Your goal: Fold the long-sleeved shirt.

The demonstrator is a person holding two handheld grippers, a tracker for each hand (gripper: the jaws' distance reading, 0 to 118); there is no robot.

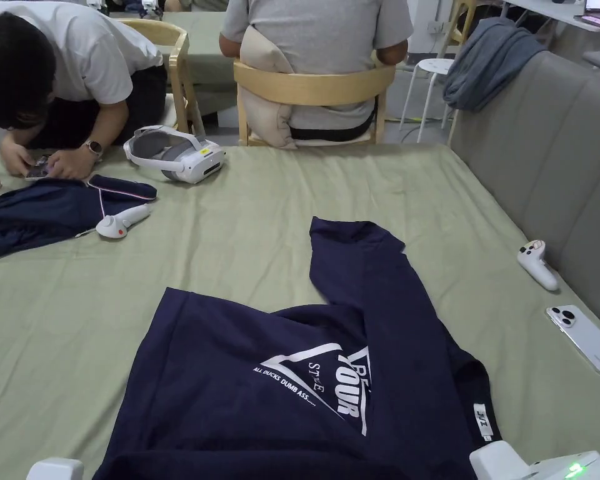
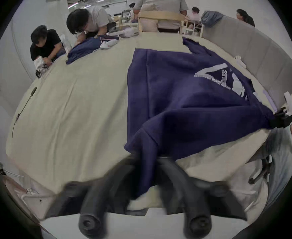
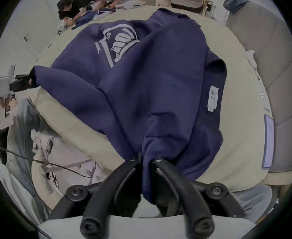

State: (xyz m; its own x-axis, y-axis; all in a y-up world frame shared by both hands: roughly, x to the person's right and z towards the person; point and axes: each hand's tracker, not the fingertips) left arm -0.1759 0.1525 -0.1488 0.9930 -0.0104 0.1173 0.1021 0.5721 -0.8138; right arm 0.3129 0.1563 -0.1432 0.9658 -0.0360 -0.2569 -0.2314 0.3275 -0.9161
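Nearby: white phone (image 1: 585,338), white controller (image 1: 537,264) beside navy printed long-sleeved shirt (image 1: 280,387).
Left gripper (image 2: 146,158): clamped on shirt.
Right gripper (image 3: 145,160): clamped on shirt.

Navy shirt (image 1: 242,387): white print "YOUR", "ALL DUCKS DUMB ASS....". Neck tag (image 1: 483,421) txt too small to read.

The shirt (image 1: 280,381) lies on the desk (image 1: 280,187), near edge. Headset (image 1: 177,153) far left; controller (image 1: 536,264) and phone (image 1: 585,337) right of the shirt.
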